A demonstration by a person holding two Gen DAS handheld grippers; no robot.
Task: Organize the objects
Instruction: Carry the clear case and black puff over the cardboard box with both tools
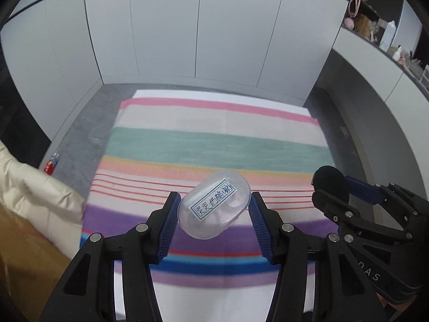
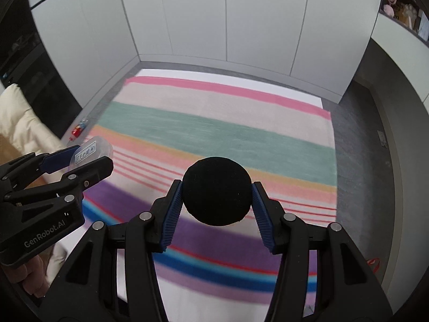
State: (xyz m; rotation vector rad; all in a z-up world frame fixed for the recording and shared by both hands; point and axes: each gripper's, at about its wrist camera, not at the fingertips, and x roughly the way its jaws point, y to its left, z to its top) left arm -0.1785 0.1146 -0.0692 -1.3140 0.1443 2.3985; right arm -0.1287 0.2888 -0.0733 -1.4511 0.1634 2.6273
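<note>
Both pieces were in hand and nothing yet put away. The left tongs (image 1: 214, 209) gripped a clear oval plastic box with a handwritten label (image 1: 214, 204); the right tongs (image 2: 217, 196) clamped a black round foam-like ball (image 2: 217, 191). Both pointed steeply down, side by side above the striped cloth (image 1: 214, 139).

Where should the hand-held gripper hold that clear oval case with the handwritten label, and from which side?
Across its narrow width, on the two long flat sides, coming from one rounded end. The clear oval case sits this way now in the left hand-held gripper: blue pads on both long sides, label facing up. The curved ends would likely slip.
</note>
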